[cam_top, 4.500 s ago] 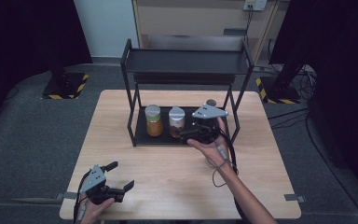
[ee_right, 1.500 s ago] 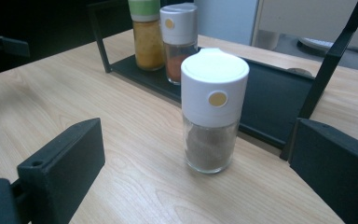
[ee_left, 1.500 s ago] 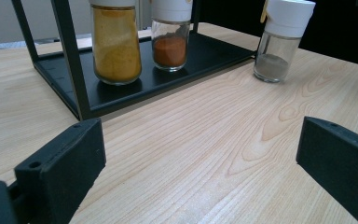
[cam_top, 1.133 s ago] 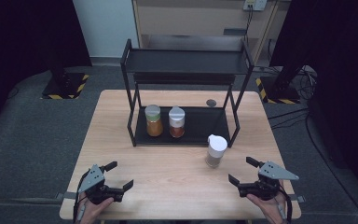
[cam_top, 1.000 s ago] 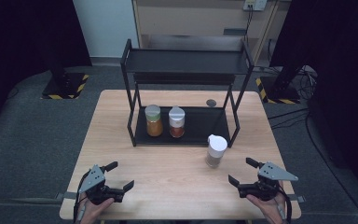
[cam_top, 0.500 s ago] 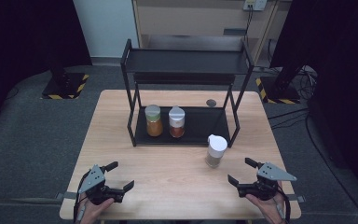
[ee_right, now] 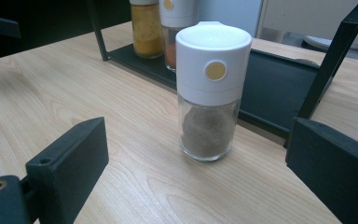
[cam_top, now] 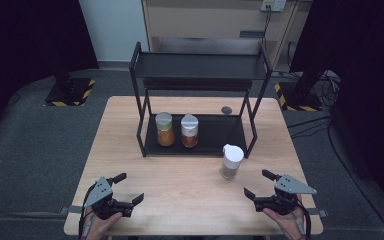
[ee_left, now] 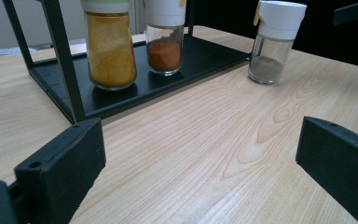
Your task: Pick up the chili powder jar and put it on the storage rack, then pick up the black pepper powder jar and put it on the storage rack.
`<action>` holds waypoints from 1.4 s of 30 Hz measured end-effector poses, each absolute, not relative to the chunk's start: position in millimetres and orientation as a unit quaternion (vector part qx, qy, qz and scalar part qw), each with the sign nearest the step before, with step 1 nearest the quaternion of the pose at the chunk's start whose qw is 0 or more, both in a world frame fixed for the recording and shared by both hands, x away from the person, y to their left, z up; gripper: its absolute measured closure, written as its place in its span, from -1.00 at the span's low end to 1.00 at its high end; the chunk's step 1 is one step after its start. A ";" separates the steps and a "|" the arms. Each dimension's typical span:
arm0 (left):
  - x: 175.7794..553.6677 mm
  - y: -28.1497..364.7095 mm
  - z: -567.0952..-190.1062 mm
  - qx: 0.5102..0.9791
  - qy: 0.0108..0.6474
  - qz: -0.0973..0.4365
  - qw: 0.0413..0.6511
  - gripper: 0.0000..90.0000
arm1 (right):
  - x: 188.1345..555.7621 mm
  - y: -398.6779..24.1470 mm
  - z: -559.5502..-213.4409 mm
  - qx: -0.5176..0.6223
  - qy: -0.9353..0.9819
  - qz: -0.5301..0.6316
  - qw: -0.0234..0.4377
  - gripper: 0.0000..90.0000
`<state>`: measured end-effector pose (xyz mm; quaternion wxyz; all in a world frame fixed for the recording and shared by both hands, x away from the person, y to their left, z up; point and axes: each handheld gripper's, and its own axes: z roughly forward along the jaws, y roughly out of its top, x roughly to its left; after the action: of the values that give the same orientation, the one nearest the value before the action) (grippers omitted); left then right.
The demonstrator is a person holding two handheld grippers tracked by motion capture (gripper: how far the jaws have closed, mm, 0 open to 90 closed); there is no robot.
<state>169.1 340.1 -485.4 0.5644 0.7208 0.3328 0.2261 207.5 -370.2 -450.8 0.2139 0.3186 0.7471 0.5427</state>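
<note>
A white-capped glass shaker (cam_top: 232,161) of grey powder stands upright on the table, just in front of the black rack's (cam_top: 200,66) right leg. My right gripper (cam_top: 255,182) rests near the front right edge, open. Its jaws have just been closing slightly, with nothing between them. The shaker (ee_right: 209,93) stands a little ahead of my right gripper (ee_right: 199,163), apart from the pads. My left gripper (cam_top: 131,186) lies open at the front left, and between its jaws is bare table (ee_left: 200,144). A yellow-orange jar (cam_top: 164,129) and a red spice shaker (cam_top: 189,131) stand on the rack's lower shelf.
The wooden table (cam_top: 190,195) has bare wood between the two grippers. A small dark round disc (cam_top: 226,110) lies on the table behind the rack. The rack's top shelf carries nothing. Dark floor surrounds the table.
Since the earliest frame my right gripper has drawn back from the rack's shelf to the front right edge, and the white-capped shaker now stands on the table. Over the last second, nothing visibly moves.
</note>
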 end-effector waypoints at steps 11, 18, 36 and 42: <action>169.3 339.8 -485.2 0.722 0.331 0.226 0.564 -1.00 | 204.8 -370.6 -449.8 0.322 0.744 0.544 0.217 -0.87; 169.0 340.3 -485.3 0.721 0.333 0.226 0.564 -1.00 | 201.3 -369.7 -447.8 0.323 0.743 0.544 0.218 -0.88; 168.9 341.0 -485.9 0.719 0.336 0.225 0.565 -1.00 | 195.0 -366.9 -431.5 0.328 0.736 0.552 0.214 -0.88; 168.7 341.5 -485.9 0.718 0.336 0.225 0.566 -1.00 | 196.8 -364.5 -417.9 0.322 0.741 0.550 0.214 -0.89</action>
<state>168.7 341.5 -485.9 0.5657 0.7184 0.3363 0.2254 196.8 -364.5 -417.9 0.2135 0.3222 0.7406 0.5496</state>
